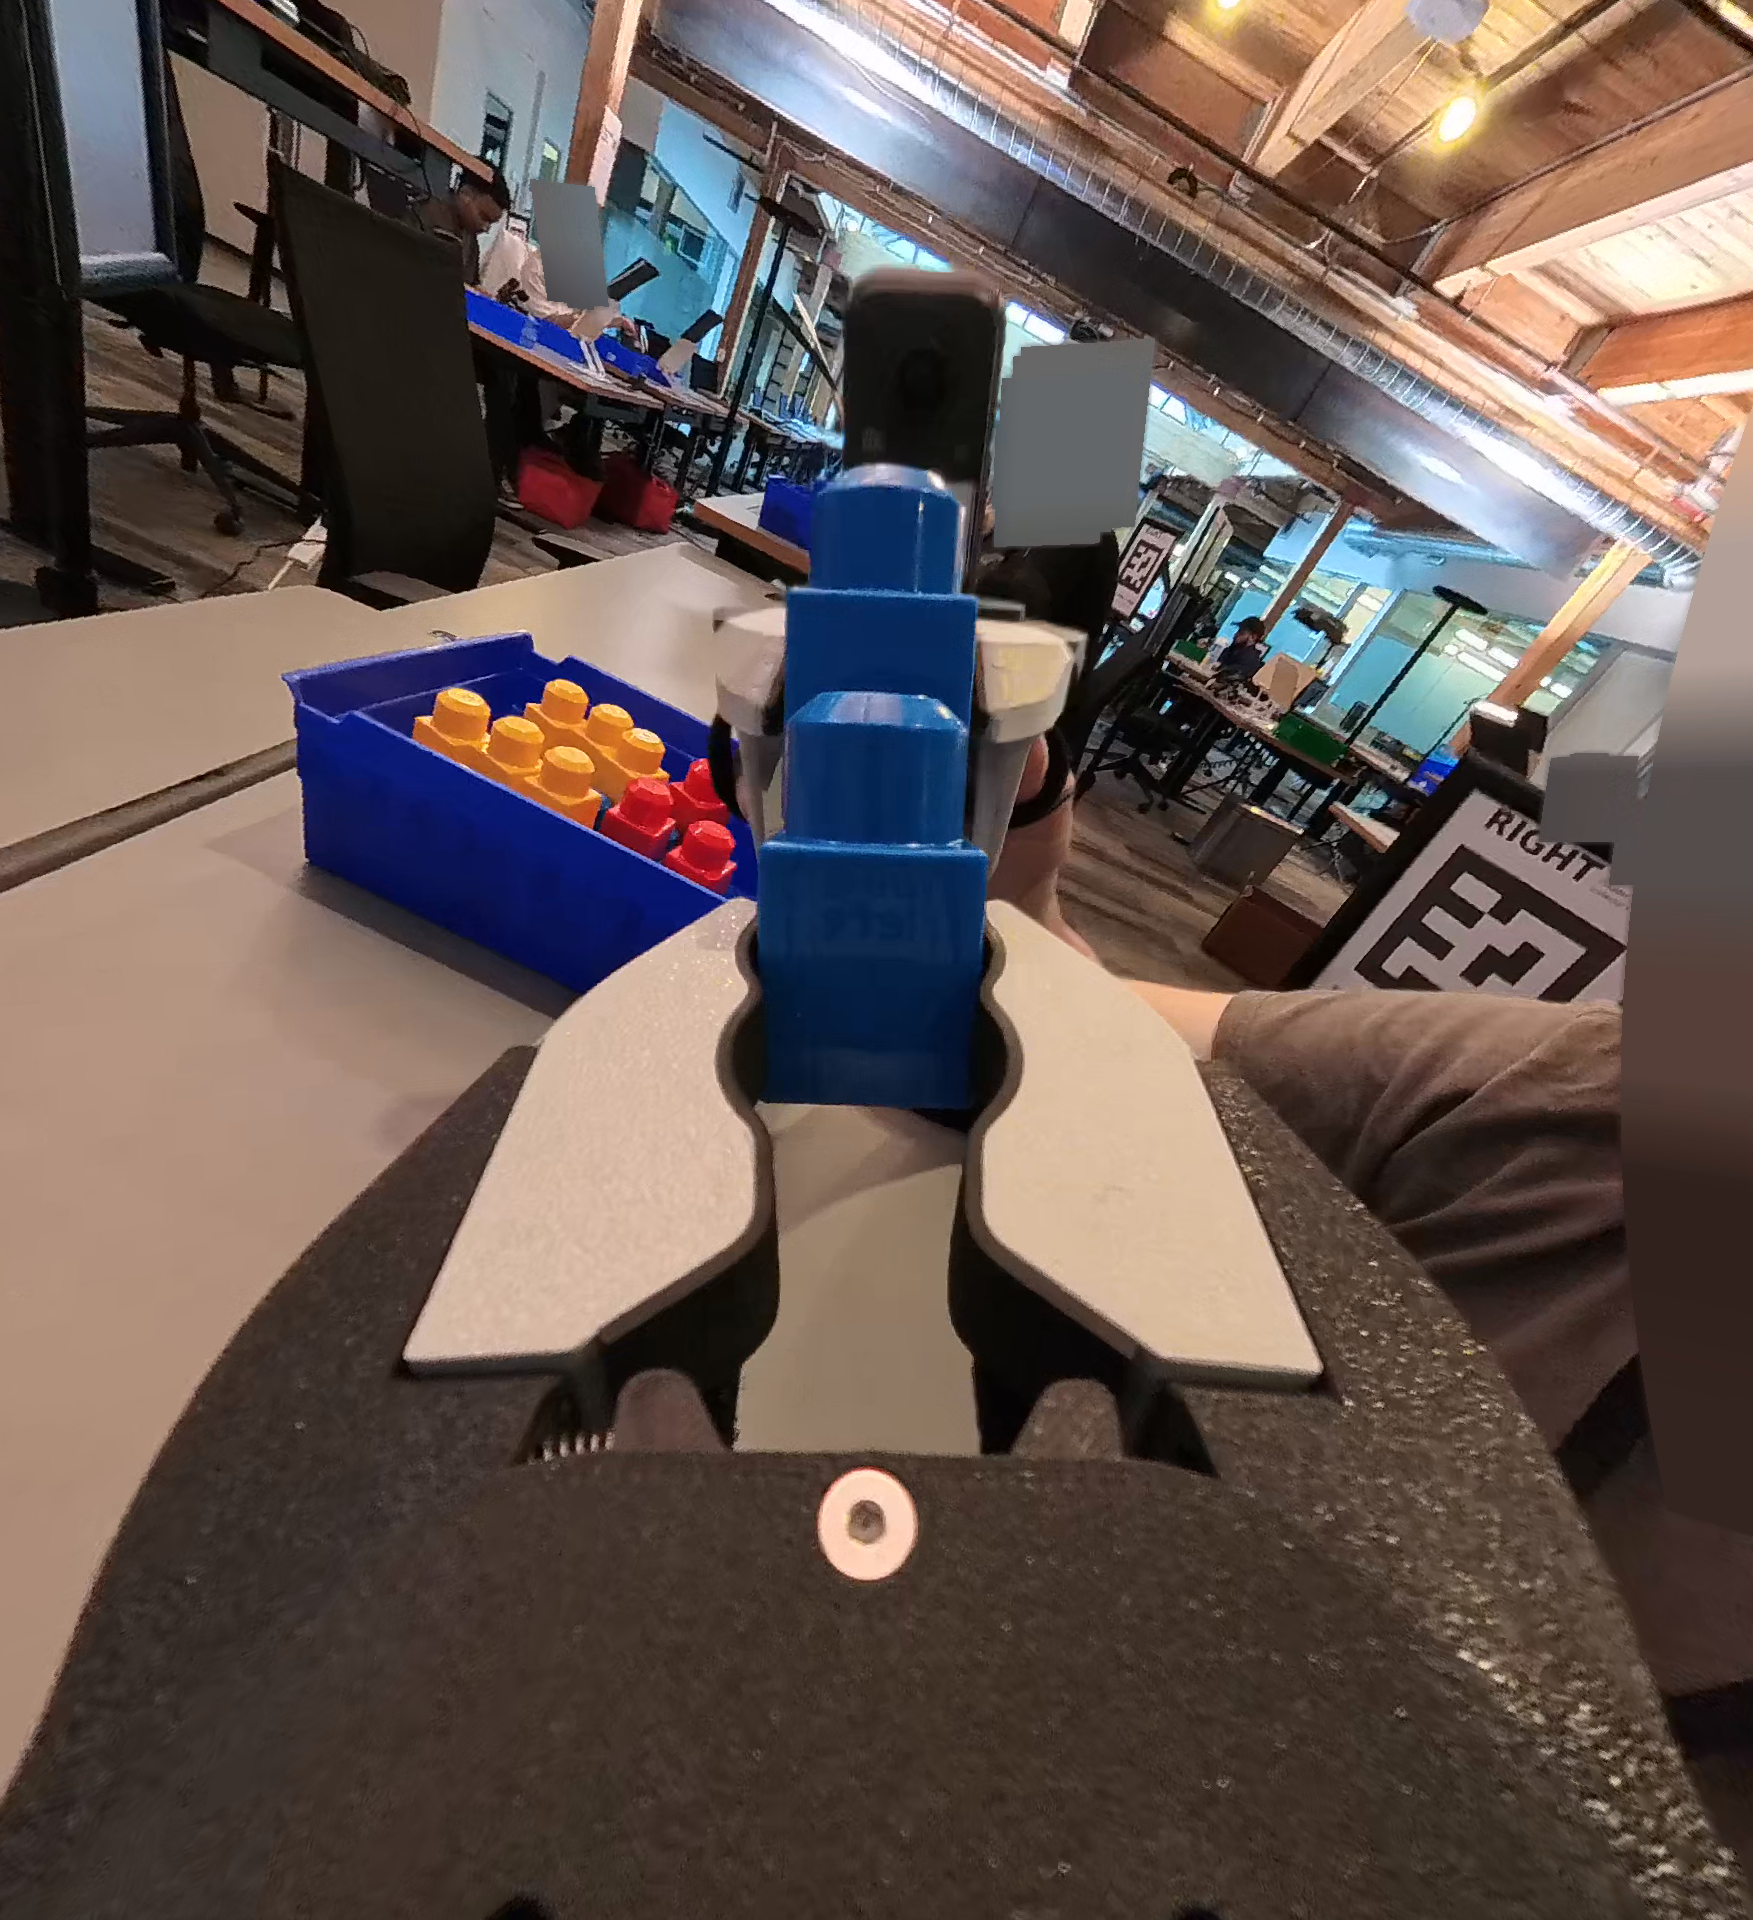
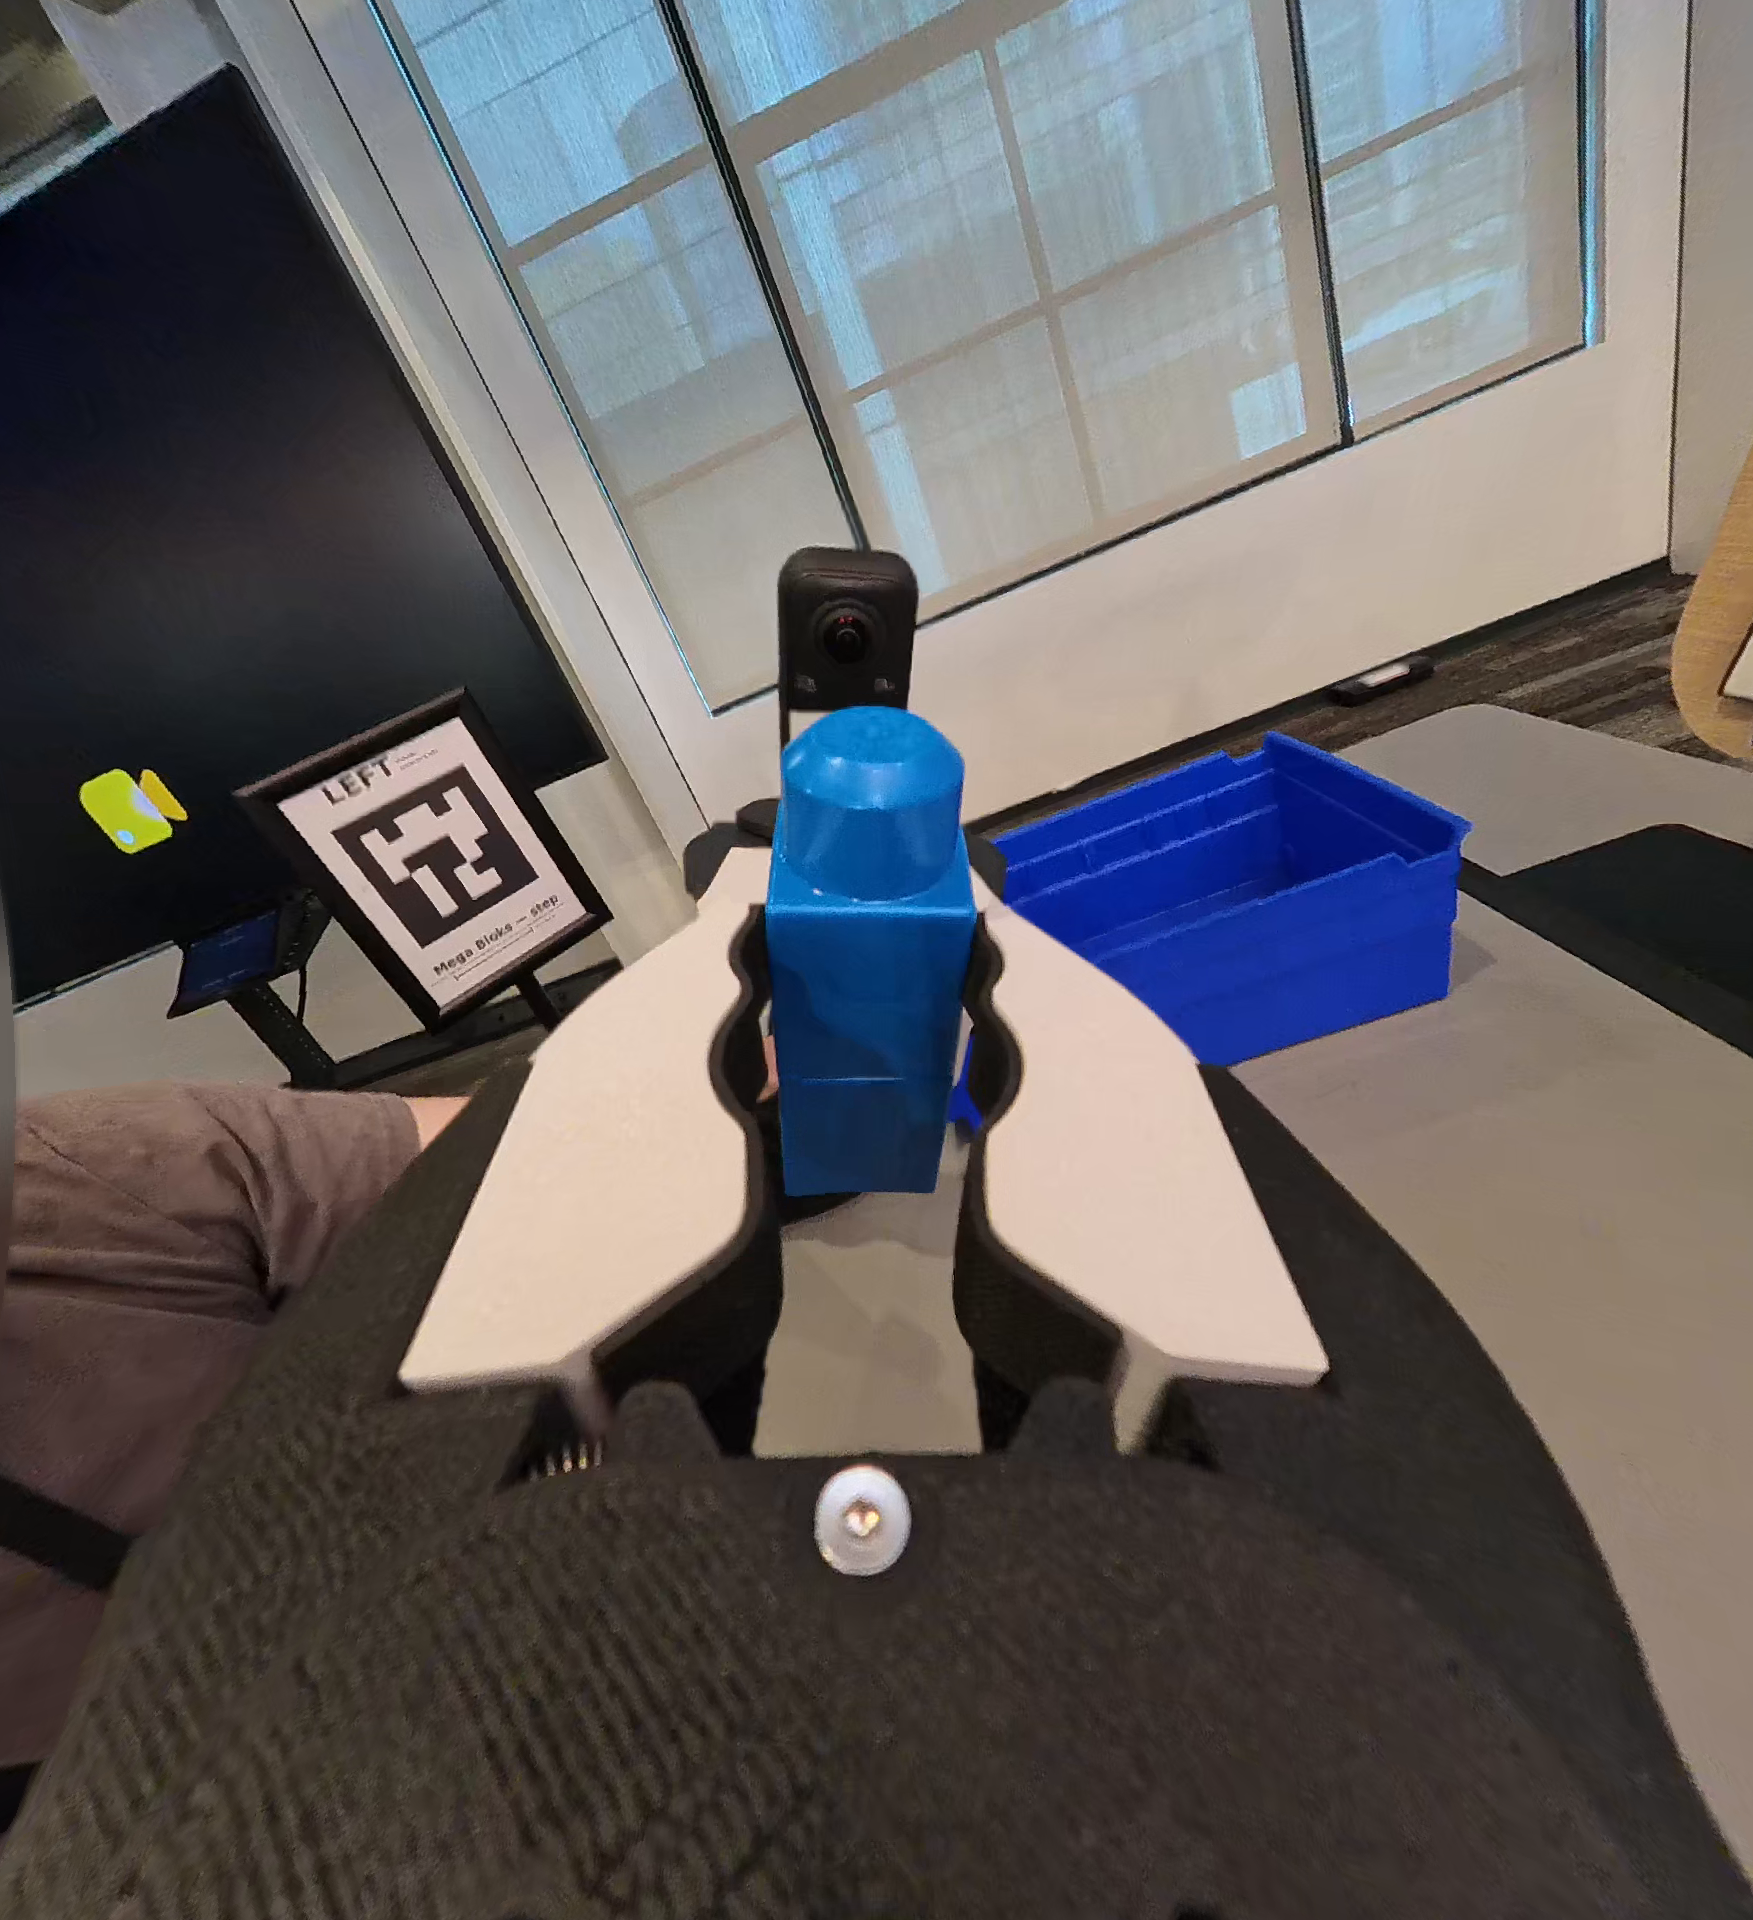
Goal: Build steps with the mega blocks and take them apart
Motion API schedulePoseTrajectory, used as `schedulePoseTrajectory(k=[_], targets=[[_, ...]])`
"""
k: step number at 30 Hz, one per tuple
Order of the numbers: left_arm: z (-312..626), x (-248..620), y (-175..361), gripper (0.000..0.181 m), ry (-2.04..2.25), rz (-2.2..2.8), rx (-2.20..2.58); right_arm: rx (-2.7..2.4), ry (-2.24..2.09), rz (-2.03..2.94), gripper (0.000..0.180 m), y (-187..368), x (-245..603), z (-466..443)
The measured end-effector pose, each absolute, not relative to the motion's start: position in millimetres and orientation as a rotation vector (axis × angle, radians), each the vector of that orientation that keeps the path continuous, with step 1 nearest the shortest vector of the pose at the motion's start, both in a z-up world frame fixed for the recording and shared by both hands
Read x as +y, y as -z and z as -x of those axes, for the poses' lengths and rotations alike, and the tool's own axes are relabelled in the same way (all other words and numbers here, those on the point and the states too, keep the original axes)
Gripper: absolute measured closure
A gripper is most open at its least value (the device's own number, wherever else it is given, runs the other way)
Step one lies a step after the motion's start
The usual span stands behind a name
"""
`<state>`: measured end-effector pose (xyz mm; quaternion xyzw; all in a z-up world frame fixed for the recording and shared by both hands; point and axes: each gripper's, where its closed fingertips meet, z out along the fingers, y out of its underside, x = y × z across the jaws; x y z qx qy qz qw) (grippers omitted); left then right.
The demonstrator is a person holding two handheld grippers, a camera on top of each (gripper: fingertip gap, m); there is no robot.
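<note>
The blue blocks (image 1: 872,966) are held up off the table (image 1: 124,1143) between the two grippers, which face each other. In the left wrist view they make a stepped blue piece: a near block with one stud, and behind it, at 12 o'clock, a higher block (image 1: 882,644) with its own stud. The left gripper (image 1: 872,997) is closed on the near block, its grey fingers (image 1: 643,1122) pressing both sides. The right gripper (image 1: 893,686) shows beyond, its fingers clamped on the higher block, with its camera above.

In the right wrist view the right gripper (image 2: 867,1039) grips the sides of a blue block (image 2: 867,997) topped by one round stud; a seam shows low on the blue face. The left gripper's camera (image 2: 846,629) stands just behind, at 12 o'clock.

In the left wrist view, at 10 o'clock from the blocks, a blue bin (image 1: 498,831) sits on the table holding orange blocks (image 1: 550,743) and red blocks (image 1: 680,821). In the right wrist view, at 2 o'clock, a second blue bin (image 2: 1256,914) rests on the table; no contents show in it. A framed marker sign (image 2: 425,852) stands at 9 o'clock, and a sleeve (image 2: 186,1195) lies at 8 o'clock. Another marker sign (image 1: 1474,914) shows at 3 o'clock in the left wrist view.
</note>
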<state>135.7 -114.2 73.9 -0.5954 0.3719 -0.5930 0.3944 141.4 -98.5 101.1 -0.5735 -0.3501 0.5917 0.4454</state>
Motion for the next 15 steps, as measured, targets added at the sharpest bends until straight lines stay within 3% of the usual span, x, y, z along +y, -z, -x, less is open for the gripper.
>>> schedulePoseTrajectory(k=[2, 5, 6, 12, 15], targets=[[-138.3, -114.7, -73.5, 0.145, 1.417, 1.514, 0.988, -0.957, -1.377, 1.471, 0.143, -99.0, -100.2, -144.9], [-139.3, -112.9, -60.1, 0.145, 1.206, 1.548, 1.095, -1.082, -1.082, 1.522, 0.112, -94.7, -93.8, -160.3], [-140.4, -115.1, -56.3, 0.145, 1.191, 1.557, 1.125, -1.13, -1.01, 1.521, 0.111, -93.3, -94.1, -165.6], [-150.5, -125.2, -37.9, 0.145, 1.193, 1.588, 1.237, -1.347, -0.941, 1.654, 0.112, -57.1, -102.7, -169.8], [-150.4, -125.1, -29.7, 0.144, 1.131, 1.6, 1.284, -1.432, -1.075, 1.652, 0.142, -50.5, -115.5, -163.4]])
